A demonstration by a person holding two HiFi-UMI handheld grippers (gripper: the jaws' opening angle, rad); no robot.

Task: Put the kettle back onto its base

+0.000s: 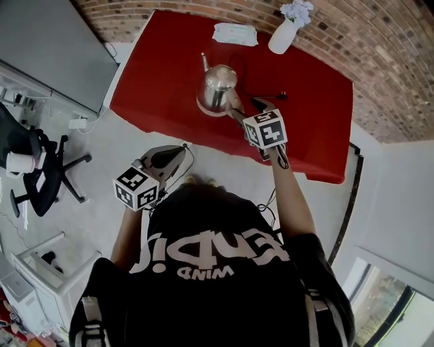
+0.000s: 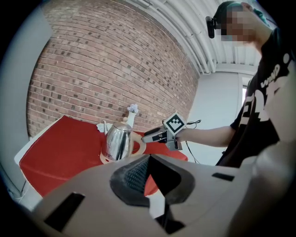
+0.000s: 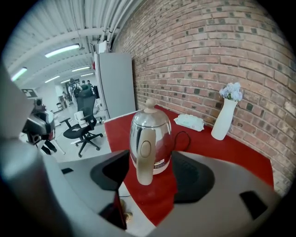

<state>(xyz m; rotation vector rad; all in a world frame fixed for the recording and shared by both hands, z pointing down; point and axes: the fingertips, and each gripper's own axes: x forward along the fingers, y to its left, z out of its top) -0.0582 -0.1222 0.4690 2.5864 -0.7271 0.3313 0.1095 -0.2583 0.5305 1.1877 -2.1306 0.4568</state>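
Steel kettle [image 1: 217, 88] on its base [image 2: 104, 159], white vase [image 1: 283, 35] holding pale flowers [image 1: 297, 10]

The kettle [image 1: 217, 87] is polished steel, rounded and narrowing upward. It has a lid [image 3: 150, 116] topped by a pale knob, a thin curved spout [image 1: 203, 62] and a cream handle [image 3: 144, 155]. It stands upright on its base [image 2: 105, 160], a cream disc that shows as a rim under the steel body. Both sit near the middle of the red table [image 1: 156, 74]. The spout points toward the table's far edge and the handle toward its near edge. A black cord [image 3: 183, 135] runs from the base across the table.
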